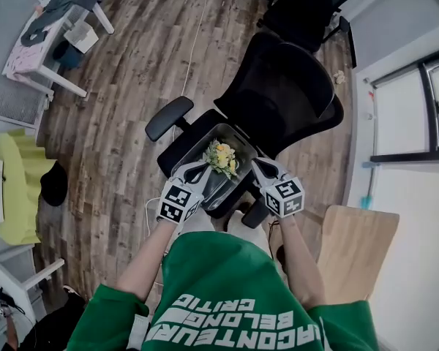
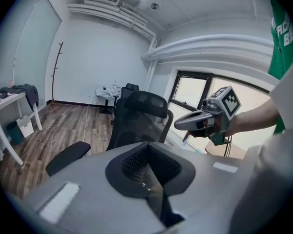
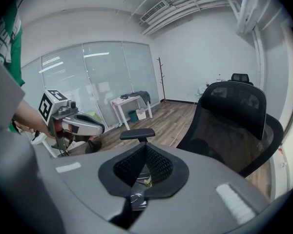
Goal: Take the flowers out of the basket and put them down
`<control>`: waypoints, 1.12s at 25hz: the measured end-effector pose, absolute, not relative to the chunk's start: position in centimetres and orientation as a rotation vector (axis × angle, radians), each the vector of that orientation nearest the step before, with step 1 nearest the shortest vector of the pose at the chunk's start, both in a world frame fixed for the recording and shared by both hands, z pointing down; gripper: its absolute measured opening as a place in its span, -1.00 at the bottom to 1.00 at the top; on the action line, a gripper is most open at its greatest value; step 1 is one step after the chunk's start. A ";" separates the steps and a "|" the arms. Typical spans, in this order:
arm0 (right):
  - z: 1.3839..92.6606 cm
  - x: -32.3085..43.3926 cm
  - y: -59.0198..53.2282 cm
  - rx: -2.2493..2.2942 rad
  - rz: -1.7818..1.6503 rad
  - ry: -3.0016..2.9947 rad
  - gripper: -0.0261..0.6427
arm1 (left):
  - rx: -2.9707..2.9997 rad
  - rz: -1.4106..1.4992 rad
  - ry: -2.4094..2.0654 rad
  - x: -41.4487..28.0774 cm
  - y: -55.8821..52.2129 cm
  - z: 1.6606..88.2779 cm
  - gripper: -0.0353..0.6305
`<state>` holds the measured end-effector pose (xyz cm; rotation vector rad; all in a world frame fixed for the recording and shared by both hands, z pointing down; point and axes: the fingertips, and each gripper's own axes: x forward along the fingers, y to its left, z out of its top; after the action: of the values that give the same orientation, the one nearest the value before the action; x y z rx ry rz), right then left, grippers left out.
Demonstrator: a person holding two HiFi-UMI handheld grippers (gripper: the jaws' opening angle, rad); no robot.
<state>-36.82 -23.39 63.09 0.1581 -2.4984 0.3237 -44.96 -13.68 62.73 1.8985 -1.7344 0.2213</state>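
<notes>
writing: "BELONG", "CRITIC" read on green shirt (image 1: 234,291) (upside down) | counted: one basket (image 1: 218,189), one flower bunch (image 1: 223,157) | left gripper (image 1: 203,168), right gripper (image 1: 257,167): each clamped on basket rim

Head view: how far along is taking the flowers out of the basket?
Done: nothing; the flowers sit in the basket on the chair. In hand: left tool and right tool, both shut, flank the basket. Remaining: lift the flowers out, set them down.
</notes>
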 end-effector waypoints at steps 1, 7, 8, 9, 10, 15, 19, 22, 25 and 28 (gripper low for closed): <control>63.3 -36.9 -23.5 0.145 0.321 -2.496 -0.90 | 1.889 0.220 -1.734 -44.9 -13.7 63.0 -0.86; 65.2 -36.9 -24.5 0.041 0.327 -2.481 -0.90 | 1.813 0.244 -1.745 -44.0 -14.6 65.0 -0.86; 65.5 -36.9 -24.6 0.023 0.327 -2.475 -0.90 | 1.804 0.249 -1.749 -43.8 -14.8 65.2 -0.86; 65.8 -36.8 -24.7 0.008 0.328 -2.470 -0.90 | 1.796 0.252 -1.753 -43.6 -15.0 65.5 -0.86; 66.1 -36.6 -24.9 -0.004 0.331 -2.464 -0.90 | 1.788 0.254 -1.758 -43.3 -15.2 65.8 -0.86; 67.6 -36.4 -25.5 -0.049 0.344 -2.434 -0.90 | 1.731 0.256 -1.786 -43.4 -15.5 67.4 -0.86; 68.9 -36.8 -25.4 -0.074 0.348 -2.408 -0.90 | 1.694 0.253 -1.791 -43.9 -15.3 68.8 -0.86; 70.3 -37.7 -25.1 -0.092 0.350 -2.387 -0.90 | 1.678 0.256 -1.780 -44.4 -14.9 70.4 -0.86; 72.1 -38.4 -25.0 -0.104 0.358 -2.363 -0.90 | 1.669 0.246 -1.763 -44.6 -14.9 72.2 -0.86; 74.1 -39.3 -24.9 -0.097 0.385 -2.347 -0.90 | 1.663 0.258 -1.739 -44.9 -14.9 74.6 -0.86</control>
<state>-39.33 -24.87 74.08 -0.0973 -2.3468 0.3845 -44.95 -14.91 74.59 1.6629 -1.7387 0.2577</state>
